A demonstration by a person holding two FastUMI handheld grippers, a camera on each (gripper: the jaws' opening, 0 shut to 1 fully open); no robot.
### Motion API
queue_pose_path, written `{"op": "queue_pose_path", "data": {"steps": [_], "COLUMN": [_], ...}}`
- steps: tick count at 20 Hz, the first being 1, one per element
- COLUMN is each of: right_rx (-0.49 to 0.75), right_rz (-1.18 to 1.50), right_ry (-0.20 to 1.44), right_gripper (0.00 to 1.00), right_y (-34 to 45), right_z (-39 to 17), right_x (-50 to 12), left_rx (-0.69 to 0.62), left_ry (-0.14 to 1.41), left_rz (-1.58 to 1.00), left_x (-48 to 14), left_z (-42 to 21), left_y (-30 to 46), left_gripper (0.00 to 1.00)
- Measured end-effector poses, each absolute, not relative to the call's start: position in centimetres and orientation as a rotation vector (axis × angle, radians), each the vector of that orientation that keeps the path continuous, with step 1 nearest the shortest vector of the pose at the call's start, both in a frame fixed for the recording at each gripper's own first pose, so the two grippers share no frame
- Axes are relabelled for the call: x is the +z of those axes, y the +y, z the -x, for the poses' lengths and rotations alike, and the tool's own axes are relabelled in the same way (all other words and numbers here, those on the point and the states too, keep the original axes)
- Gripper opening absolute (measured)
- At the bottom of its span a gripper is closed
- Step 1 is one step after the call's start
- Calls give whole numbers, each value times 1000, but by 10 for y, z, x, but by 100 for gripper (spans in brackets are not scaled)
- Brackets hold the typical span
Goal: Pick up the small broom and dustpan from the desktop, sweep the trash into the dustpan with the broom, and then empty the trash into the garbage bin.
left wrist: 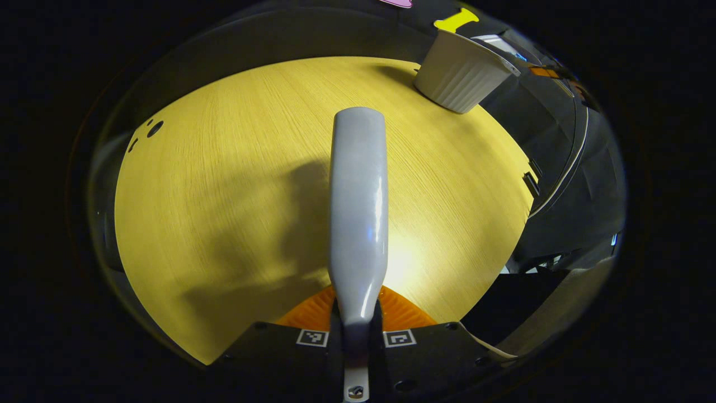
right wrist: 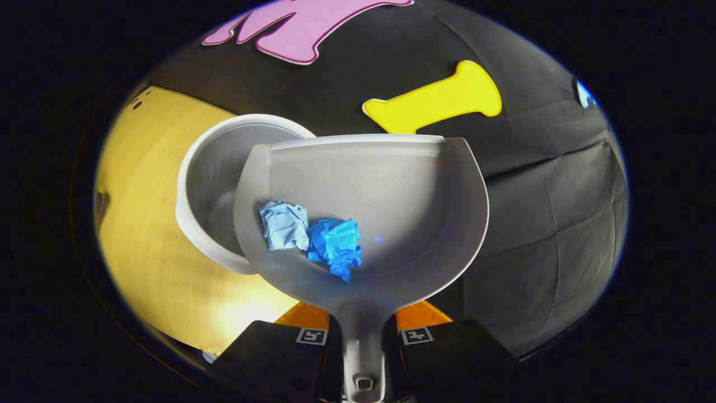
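Beside the white garbage bin [right wrist: 215,190], the right hand-held gripper [right wrist: 363,336] is clamping the handle of the grey dustpan [right wrist: 391,196] — its scoop is overlapping the bin's rim, carrying a pale blue paper wad [right wrist: 284,225] touching a brighter blue one [right wrist: 335,245]. Both wads appear light and loose, likely sliding off the smooth, stiff plastic once tipped. Well apart from the bin [left wrist: 461,73], the left hand-held gripper [left wrist: 356,336] is closing on the broom [left wrist: 358,207] at its narrow neck, above the table [left wrist: 224,196]. No legible writing is showing — only square markers on the fingers.
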State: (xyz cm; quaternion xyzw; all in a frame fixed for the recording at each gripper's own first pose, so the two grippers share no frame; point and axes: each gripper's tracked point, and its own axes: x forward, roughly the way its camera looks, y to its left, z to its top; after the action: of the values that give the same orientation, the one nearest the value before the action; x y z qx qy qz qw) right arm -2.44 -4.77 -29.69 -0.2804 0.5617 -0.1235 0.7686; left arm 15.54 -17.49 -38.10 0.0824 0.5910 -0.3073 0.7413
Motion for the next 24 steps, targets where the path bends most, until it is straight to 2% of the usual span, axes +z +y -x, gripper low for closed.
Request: {"op": "queue_pose_path", "data": {"steps": [5, 12, 21, 24], "right_rx": [-188, -114, 88, 99], "right_rz": [827, 922, 1224, 1214], "right_ry": [1255, 1311, 1345, 1344], "right_gripper": [33, 33, 33, 33], "right_y": [-58, -80, -91, -93], "right_z": [17, 44, 11, 15], "right_x": [-278, -256, -236, -237], "left_rx": [-676, -666, -652, -648], "left_ry": [1293, 1290, 1306, 1304], "left_rz": [-184, -164, -171, -166], "left_x": [-387, -401, -392, -394], "left_z": [-156, -149, -154, -152], "left_y": [-175, -174, -177, -176], "left_gripper": [21, 21, 21, 21]}}
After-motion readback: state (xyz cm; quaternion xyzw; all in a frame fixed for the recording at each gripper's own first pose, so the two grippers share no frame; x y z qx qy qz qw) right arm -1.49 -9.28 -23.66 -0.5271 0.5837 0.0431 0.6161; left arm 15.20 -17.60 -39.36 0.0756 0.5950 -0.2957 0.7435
